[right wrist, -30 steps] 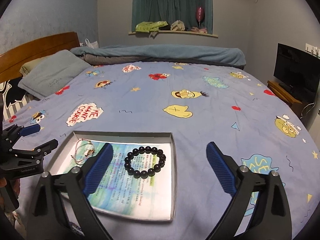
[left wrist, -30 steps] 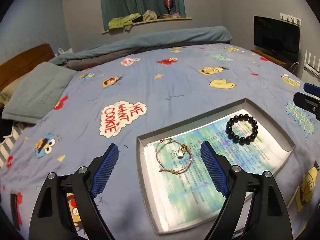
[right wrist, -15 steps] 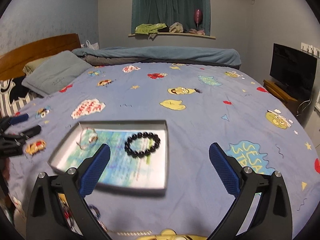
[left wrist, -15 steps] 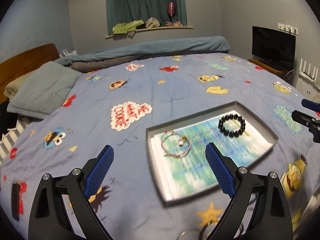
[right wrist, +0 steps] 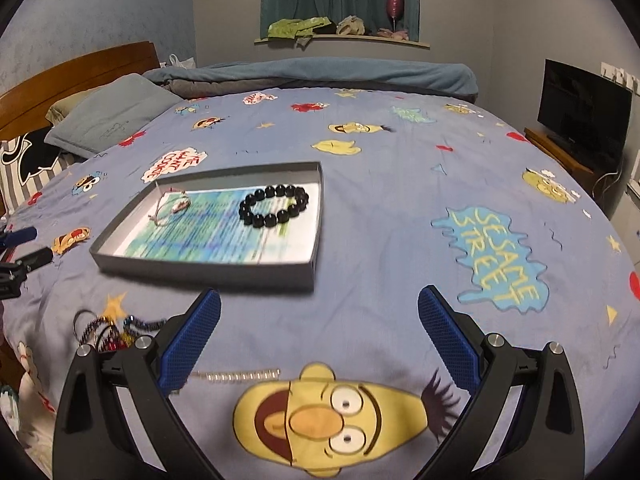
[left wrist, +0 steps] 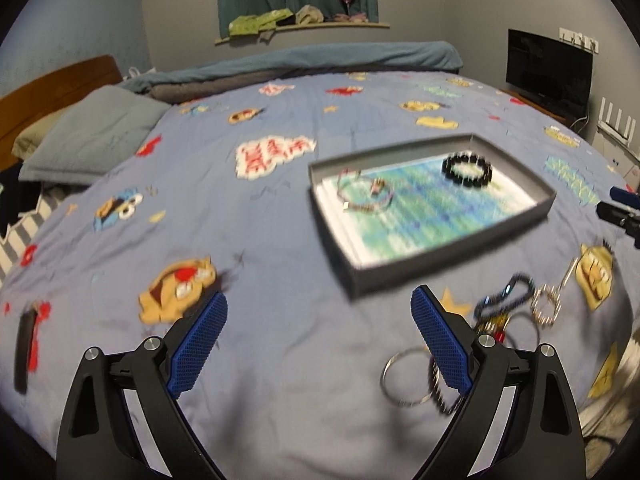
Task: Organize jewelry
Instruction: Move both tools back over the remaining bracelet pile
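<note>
A shallow grey box (left wrist: 448,272) (right wrist: 200,268) lies on the bed, lined with a blue-green printed sheet. In it lie a black bead bracelet (left wrist: 467,168) (right wrist: 274,205) and a thin pink cord bracelet (left wrist: 362,196) (right wrist: 170,208). A pile of loose jewelry (left wrist: 504,312) (right wrist: 112,328) lies on the cover in front of the box, with a silver ring hoop (left wrist: 406,376) and a pale bead chain (right wrist: 236,376). My left gripper (left wrist: 318,344) is open and empty, short of the box. My right gripper (right wrist: 320,340) is open and empty, in front of the box.
The bed has a blue cartoon-print cover (right wrist: 400,208). A grey pillow (left wrist: 96,136) and wooden headboard (right wrist: 60,76) are at the left. A folded blanket (right wrist: 320,72) lies at the far end. A TV (right wrist: 584,112) stands at the right.
Both grippers have pulled back from the box toward the bed's near edge. The loose jewelry pile has come into view. Both stay open.
</note>
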A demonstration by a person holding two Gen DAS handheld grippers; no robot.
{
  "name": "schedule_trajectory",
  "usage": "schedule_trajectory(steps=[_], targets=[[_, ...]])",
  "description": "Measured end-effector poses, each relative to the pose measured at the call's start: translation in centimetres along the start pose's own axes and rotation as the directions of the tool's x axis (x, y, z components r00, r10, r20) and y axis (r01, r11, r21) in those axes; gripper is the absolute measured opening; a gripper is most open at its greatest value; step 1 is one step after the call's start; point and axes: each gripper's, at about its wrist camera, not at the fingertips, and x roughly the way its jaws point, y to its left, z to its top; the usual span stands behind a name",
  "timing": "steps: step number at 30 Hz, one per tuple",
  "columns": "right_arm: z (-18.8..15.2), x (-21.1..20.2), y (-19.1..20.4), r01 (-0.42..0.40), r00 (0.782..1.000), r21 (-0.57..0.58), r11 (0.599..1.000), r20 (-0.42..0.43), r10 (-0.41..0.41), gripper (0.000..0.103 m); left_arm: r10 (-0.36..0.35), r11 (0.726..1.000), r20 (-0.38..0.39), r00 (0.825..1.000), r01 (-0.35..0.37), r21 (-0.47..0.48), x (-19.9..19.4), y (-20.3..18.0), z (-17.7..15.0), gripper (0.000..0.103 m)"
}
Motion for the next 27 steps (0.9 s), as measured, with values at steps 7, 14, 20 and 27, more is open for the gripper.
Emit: schedule_trajectory(steps=[7, 14, 20, 27], targets=[[-2.8, 0.0, 0.8, -0.009, 1.0, -0.021, 1.0, -0.025, 0.009, 0.098, -0.023, 0.999, -0.036, 0.999, 0.022, -0.039, 0.7, -0.1, -3.7, 0.093], [-5.0, 1.0, 2.5, -0.032, 0.998, -0.028, 0.999, -0.056, 0.03, 0.098, -0.02, 0.999, -0.065, 0.998, 0.018, -0.031, 1.5, -0.8, -5.5, 0.093], [-5.7, 1.5, 4.1, -0.033, 0.999, -0.063, 0.997, -0.044, 0.03, 0.097, -0.037, 0.999, -0.051, 0.998, 0.036, -0.032, 1.6, -1.1, -5.7, 0.092], [-6.3, 1.9, 4.5, -0.059, 0.997, -0.065, 0.996, -0.058, 0.056, 0.095, -0.077, 0.997, -0.054, 0.996, 0.078, 0.008, 1.8, -2.0, -5.7, 0.069]])
